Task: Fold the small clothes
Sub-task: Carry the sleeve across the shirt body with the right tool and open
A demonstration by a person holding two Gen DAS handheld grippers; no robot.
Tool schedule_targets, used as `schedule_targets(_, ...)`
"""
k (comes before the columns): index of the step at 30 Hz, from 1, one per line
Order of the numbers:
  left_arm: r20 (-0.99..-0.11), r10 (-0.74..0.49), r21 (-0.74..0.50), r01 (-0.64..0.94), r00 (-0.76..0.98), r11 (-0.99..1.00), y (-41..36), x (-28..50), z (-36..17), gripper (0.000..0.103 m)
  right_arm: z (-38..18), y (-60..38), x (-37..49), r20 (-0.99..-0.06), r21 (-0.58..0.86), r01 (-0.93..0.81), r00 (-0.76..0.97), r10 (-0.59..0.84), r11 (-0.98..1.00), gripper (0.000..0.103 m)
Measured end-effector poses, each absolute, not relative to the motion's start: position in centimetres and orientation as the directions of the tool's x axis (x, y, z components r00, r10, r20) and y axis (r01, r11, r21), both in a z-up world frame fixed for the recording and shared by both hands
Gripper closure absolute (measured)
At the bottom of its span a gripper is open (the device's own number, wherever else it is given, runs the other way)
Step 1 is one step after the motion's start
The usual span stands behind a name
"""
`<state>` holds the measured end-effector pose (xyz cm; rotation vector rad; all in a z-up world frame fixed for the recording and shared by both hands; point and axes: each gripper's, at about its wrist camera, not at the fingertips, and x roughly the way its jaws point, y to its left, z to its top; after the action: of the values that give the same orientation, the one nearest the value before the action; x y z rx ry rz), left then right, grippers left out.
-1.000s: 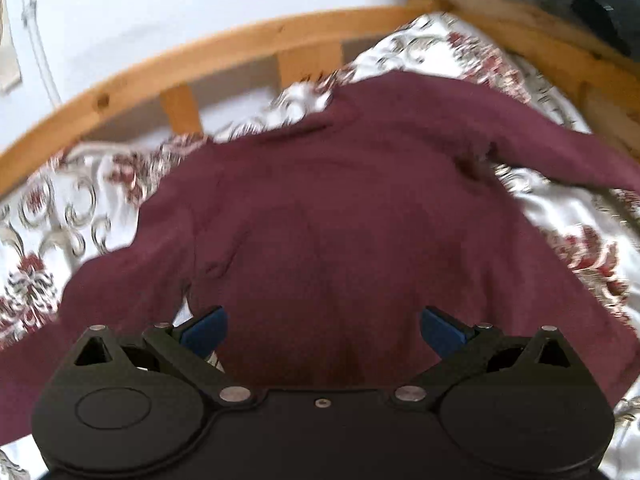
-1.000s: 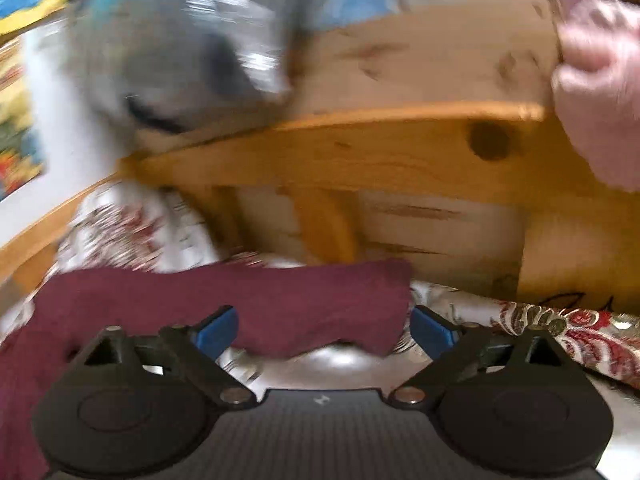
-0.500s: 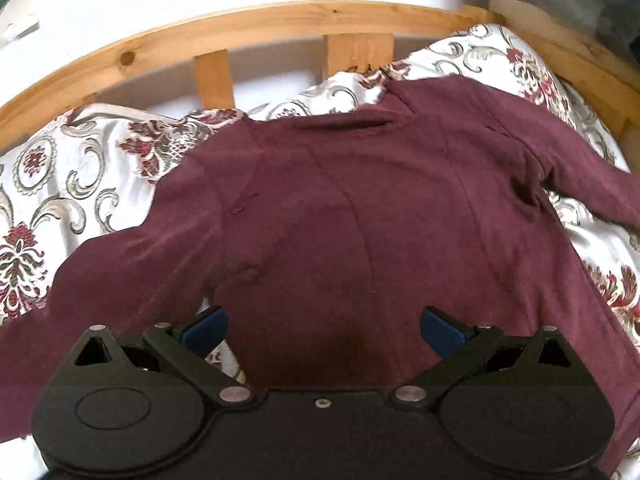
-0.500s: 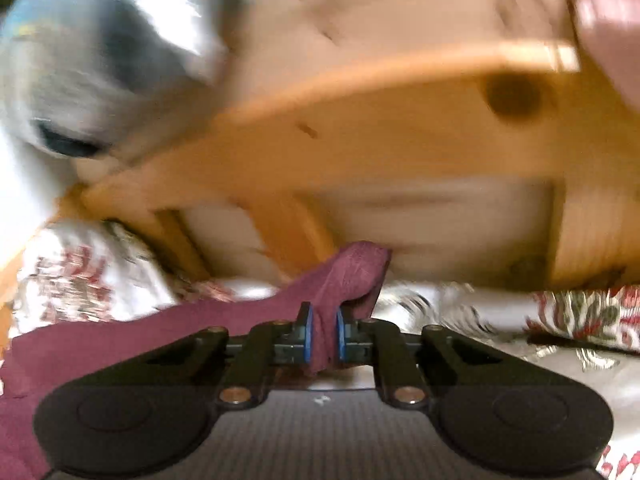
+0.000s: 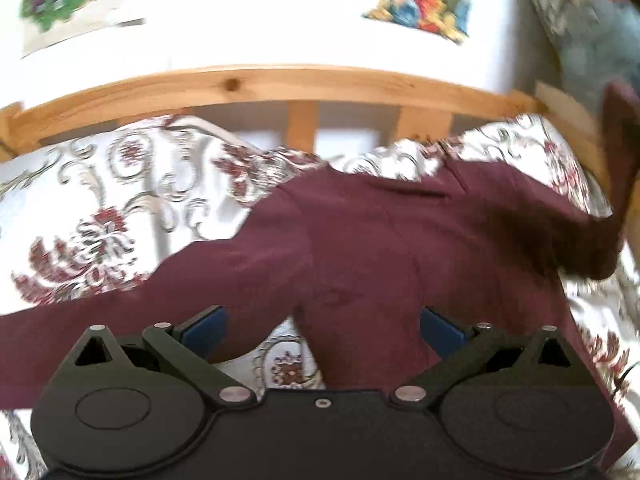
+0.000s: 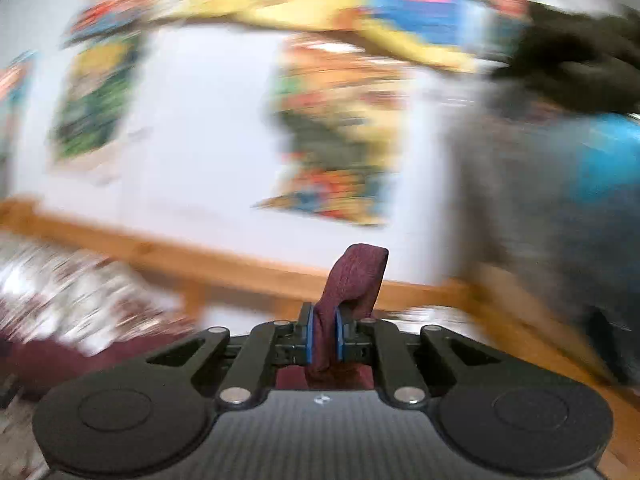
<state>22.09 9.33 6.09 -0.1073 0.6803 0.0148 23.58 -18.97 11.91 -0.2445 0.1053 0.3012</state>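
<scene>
Wooden bed rail (image 5: 256, 84) and poster wall (image 5: 248, 12) sit beyond both sets of jaws. The maroon top (image 5: 380, 248) lies flat on the floral bedspread (image 5: 100, 200) ahead of the left gripper (image 5: 322, 326), jaws released, collar toward the rail, sleeves running sideways. The right gripper (image 6: 322, 338) is clenched on a cuff (image 6: 356, 276) poking upward. Everything there's smeared.

Open bedspread (image 5: 120, 216) lies clear to the left of the maroon sweater (image 5: 380, 248), bounded behind by the wooden bed rail (image 5: 248, 88) and wall. At right, the sweater's raised sleeve (image 5: 618, 148) and the side rail narrow the passage, with piled fabric (image 6: 560, 184) beyond.
</scene>
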Motion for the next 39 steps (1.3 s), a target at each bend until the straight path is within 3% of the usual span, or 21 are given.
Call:
schedule_targets(3, -0.613, 0.003, -0.113, -0.091, 0.790, 0.989, 10.8, 21.2, 6.5, 0.001, 9.0, -14.0, 23.5, -0.245, -0.292, -0.450, 0.888, 0.389, 0.844, 0.090)
schedule_targets(10, -0.625, 0.033, -0.154, -0.165, 0.780, 0.974, 13.7, 21.2, 6.4, 0.001, 1.9, -8.1, 21.1, -0.464, -0.305, -0.632, 0.752, 0.469, 0.712, 0.085)
schedule_targets(11, -0.625, 0.033, -0.157, -0.167, 0.780, 0.973, 13.9, 21.3, 6.3, 0.001, 1.1, -7.8, 20.8, -0.483, -0.298, -0.650, 0.734, 0.477, 0.699, 0.076)
schedule_targets(12, -0.624, 0.032, -0.159, -0.167, 0.781, 0.973, 14.0, 21.3, 6.2, 0.001, 0.4, -7.5, 20.5, -0.507, -0.292, -0.675, 0.710, 0.489, 0.677, 0.055)
schedule_targets(14, -0.623, 0.024, -0.166, -0.163, 0.782, 0.973, 14.1, 21.7, 5.7, 0.001, -0.5, -7.8, 19.3, -0.531, -0.281, -0.723, 0.665, 0.525, 0.632, 0.026)
schedule_targets(15, -0.623, 0.015, -0.173, -0.157, 0.782, 0.972, 14.1, 21.9, 5.5, 0.001, -0.7, -8.3, 18.7, -0.529, -0.281, -0.735, 0.655, 0.539, 0.617, 0.019)
schedule_targets(20, -0.633, -0.053, -0.191, -0.090, 0.772, 0.977, 12.6, 23.5, 3.6, 0.001, 0.0, -12.3, 18.9, -0.478, -0.293, -0.680, 0.713, 0.513, 0.672, 0.009)
schedule_targets(24, -0.656, -0.090, -0.150, -0.012, 0.750, 0.989, 10.1, 24.6, 1.2, 0.001, 1.4, -16.3, 23.3, -0.422, -0.268, -0.505, 0.827, 0.371, 0.820, 0.008)
schedule_targets(26, -0.664, -0.069, -0.107, -0.003, 0.744, 0.994, 8.7, 24.9, -0.2, 0.001, 1.8, -18.6, 26.6, -0.408, -0.228, -0.375, 0.875, 0.261, 0.899, 0.010)
schedule_targets(29, -0.667, 0.001, -0.022, -0.022, 0.745, 1.000, 6.6, 25.3, -2.2, 0.001, 2.2, -21.9, 31.6, -0.418, -0.122, -0.239, 0.893, 0.168, 0.963, 0.025)
schedule_targets(32, -0.683, 0.045, 0.056, -0.010, 0.729, 0.998, 4.9, 25.8, -3.8, 0.001, 2.1, -24.8, 36.1, -0.474, 0.024, -0.206, 0.859, 0.193, 0.978, 0.029)
schedule_targets(34, -0.694, 0.016, 0.046, 0.023, 0.719, 0.999, 4.6, 25.8, -4.3, 0.001, 2.1, -26.2, 38.1, -0.492, 0.148, -0.213, 0.831, 0.259, 0.966, 0.038)
schedule_targets(36, -0.694, -0.019, 0.014, 0.040, 0.720, 0.999, 4.5, 25.7, -4.6, 0.001, 2.2, -26.9, 39.1, -0.500, 0.194, -0.219, 0.817, 0.289, 0.956, 0.078)
schedule_targets(37, -0.694, -0.023, 0.005, 0.037, 0.720, 0.999, 4.5, 25.7, -4.7, 0.001, 2.3, -27.2, 39.5, -0.508, 0.198, -0.226, 0.809, 0.297, 0.954, 0.088)
schedule_targets(39, -0.696, -0.023, -0.003, 0.029, 0.718, 1.000, 4.4, 25.9, -4.9, 0.001, 2.9, -27.4, 39.6, -0.504, 0.170, -0.213, 0.820, 0.271, 0.962, 0.092)
